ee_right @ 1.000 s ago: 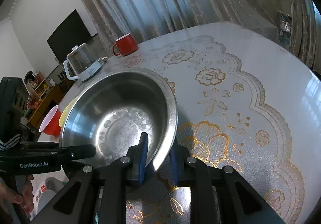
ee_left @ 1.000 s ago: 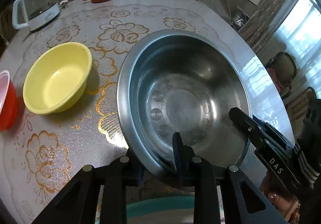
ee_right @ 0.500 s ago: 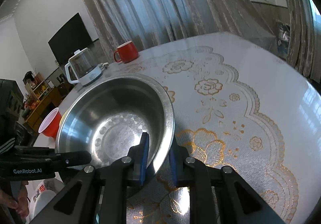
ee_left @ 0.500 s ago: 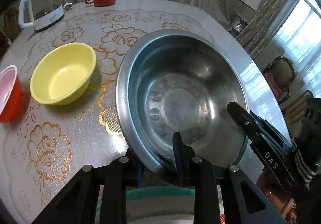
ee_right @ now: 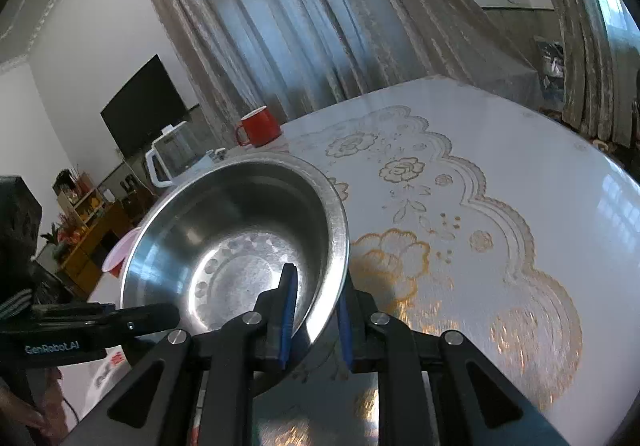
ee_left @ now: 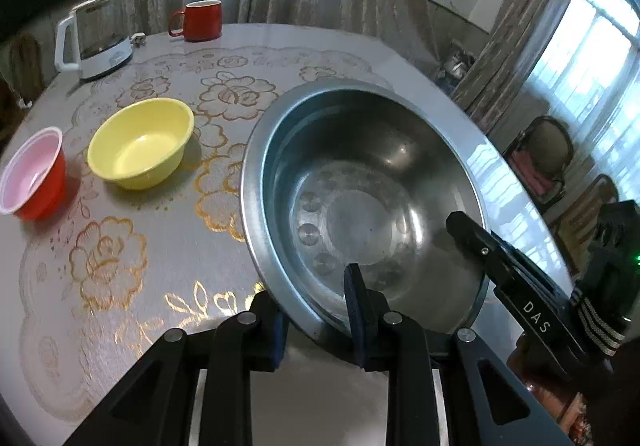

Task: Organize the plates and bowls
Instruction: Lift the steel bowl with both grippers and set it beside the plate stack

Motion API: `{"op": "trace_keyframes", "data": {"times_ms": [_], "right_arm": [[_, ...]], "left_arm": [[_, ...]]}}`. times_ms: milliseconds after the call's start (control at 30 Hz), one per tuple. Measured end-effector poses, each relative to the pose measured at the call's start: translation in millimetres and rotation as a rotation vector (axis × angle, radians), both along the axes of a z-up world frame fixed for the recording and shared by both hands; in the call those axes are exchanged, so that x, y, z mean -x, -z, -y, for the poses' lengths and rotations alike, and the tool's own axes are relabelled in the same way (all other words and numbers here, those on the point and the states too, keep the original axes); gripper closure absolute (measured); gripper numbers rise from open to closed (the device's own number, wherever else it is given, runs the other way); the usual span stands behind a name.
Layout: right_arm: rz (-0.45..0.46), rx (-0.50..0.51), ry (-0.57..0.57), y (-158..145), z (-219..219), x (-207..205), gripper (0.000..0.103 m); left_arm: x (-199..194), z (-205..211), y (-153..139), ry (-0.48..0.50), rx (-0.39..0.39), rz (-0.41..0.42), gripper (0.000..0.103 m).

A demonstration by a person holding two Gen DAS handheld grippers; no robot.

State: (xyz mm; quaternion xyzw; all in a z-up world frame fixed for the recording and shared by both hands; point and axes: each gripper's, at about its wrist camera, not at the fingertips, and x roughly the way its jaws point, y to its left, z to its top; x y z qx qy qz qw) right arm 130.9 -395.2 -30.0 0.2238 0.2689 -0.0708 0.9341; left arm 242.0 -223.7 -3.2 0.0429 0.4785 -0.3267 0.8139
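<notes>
The round tabletop (ee_left: 132, 286) has a shiny cover with gold flowers on it. The big metal bowl (ee_left: 360, 198) is above the tabletop, near its edge, and it tips a little. Two tools hold it by the rim. The left tool (ee_left: 316, 318) pinches the near rim, with one pad inside the bowl and one outside. The right tool (ee_right: 314, 310) pinches the rim at another spot the same way. A yellow bowl (ee_left: 140, 144) sits on the tabletop, well apart from the metal bowl. A red bowl (ee_left: 32, 176), pink inside, sits just beside the yellow one. A kettle (ee_left: 94, 36) and a red mug (ee_left: 200, 20) stand at the far side.
</notes>
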Motion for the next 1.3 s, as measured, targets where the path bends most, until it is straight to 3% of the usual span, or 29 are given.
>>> {"op": "trace_keyframes", "data": {"times_ms": [200,467,700,1300], "right_arm": [[0.033,0.011,0.007,-21,-10,20,0.085],[0.066,0.047,-0.023,-46,-35,40,0.085],[0.092,0.088,-0.078,-63,-70,48,0.085],[0.082,0.102,-0.265,-69,-163,43,0.085]], "left_arm": [[17,-18,-12,-0.029,0.080,0.002,0.077],[46,-47,-27,-0.061,0.123,0.068,0.076],[56,-85,-29,-0.118,0.182,0.061,0.076],[91,-203,-28,-0.301,0.261,0.105,0.076]]}}
